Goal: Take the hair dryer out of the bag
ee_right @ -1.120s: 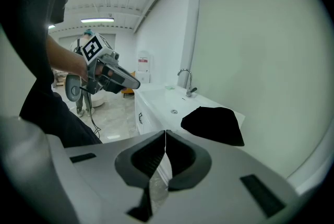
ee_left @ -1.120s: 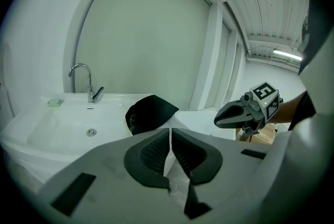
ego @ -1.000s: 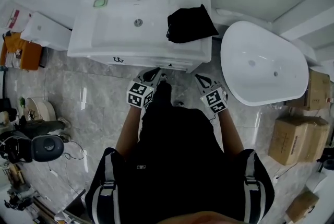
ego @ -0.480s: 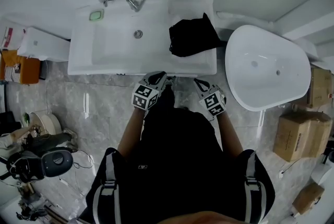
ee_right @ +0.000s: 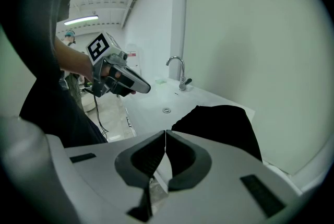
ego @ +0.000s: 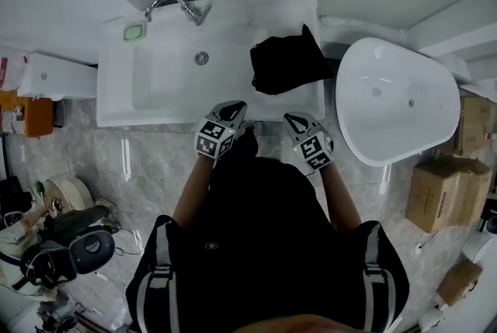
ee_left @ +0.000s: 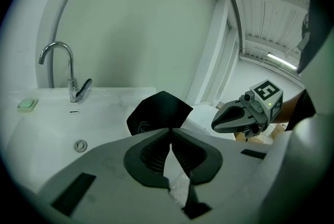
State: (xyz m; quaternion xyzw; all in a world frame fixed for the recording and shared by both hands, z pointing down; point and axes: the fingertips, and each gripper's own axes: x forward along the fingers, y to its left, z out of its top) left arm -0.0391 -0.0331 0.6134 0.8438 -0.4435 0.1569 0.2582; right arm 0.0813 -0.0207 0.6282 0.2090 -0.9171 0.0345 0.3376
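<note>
A black bag (ego: 287, 64) lies closed on the right end of the white washbasin top (ego: 155, 91); no hair dryer shows. My left gripper (ego: 235, 108) is shut and empty at the basin's front edge, a little short of the bag and left of it. My right gripper (ego: 291, 119) is also shut and empty, just in front of the bag. In the left gripper view the bag (ee_left: 159, 113) sits straight beyond the closed jaws (ee_left: 170, 131), with the right gripper (ee_left: 215, 125) off to the right. The right gripper view shows the bag (ee_right: 224, 124) beyond its touching jaws (ee_right: 166, 134).
A chrome tap (ego: 175, 4) and a green soap dish (ego: 133, 32) stand at the basin's back left. A white oval tub (ego: 396, 98) sits to the right, with cardboard boxes (ego: 439, 195) beyond it. Cluttered gear (ego: 70, 246) lies on the floor at left.
Both grippers have moved forward to the washbasin's front edge, closer to the bag. Their jaws have stayed shut.
</note>
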